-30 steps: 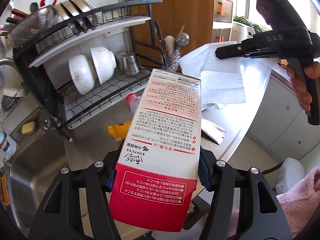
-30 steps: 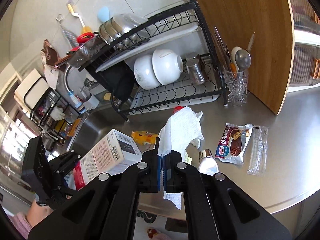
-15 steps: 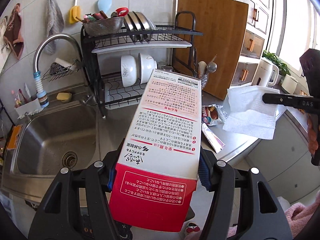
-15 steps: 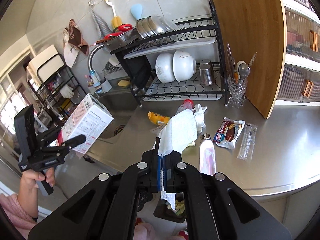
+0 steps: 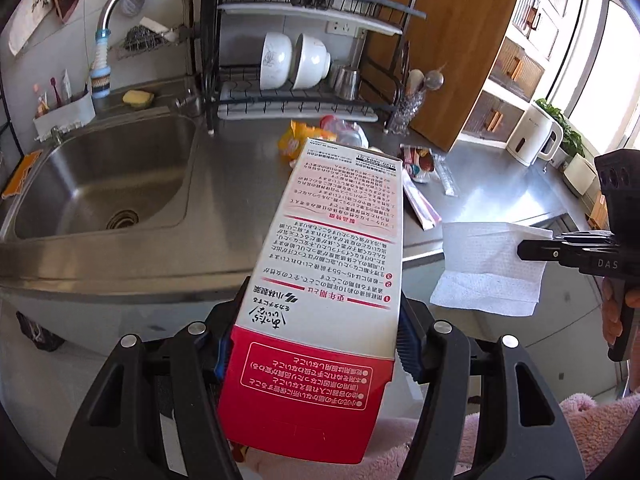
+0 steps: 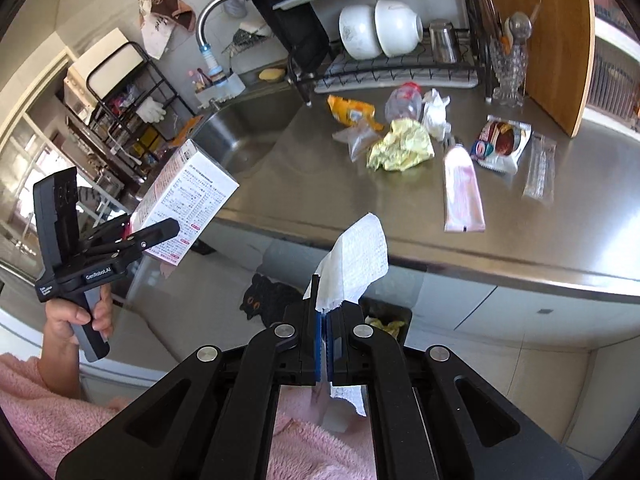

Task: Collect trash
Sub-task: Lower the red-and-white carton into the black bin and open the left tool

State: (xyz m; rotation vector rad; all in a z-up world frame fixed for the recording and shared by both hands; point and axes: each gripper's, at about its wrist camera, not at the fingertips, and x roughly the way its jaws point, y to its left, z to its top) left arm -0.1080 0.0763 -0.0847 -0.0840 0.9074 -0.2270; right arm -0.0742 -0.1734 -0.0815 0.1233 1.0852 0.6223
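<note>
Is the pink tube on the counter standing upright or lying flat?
Lying flat. The pink tube lies lengthwise on the steel counter, its cap end pointing toward the dish rack, beside a snack wrapper.

Desk (image 6: 304,184): brushed stainless steel, smooth, semi-glossy, as is the sink (image 5: 100,184) at 9 o'clock in the left view. Carton (image 5: 332,264): smooth printed cardboard, slight sheen. Paper towel (image 6: 356,260): white, embossed, matt. Tongs: matt black plastic with ribbed blue rubber pads (image 5: 406,346). Cutting board (image 5: 448,48) at 1 o'clock: smooth wood. Dish rack (image 5: 304,40): black coated wire. Sleeve (image 6: 36,412): pink fleecy cloth. Tube (image 6: 460,188): glossy plastic.
</note>
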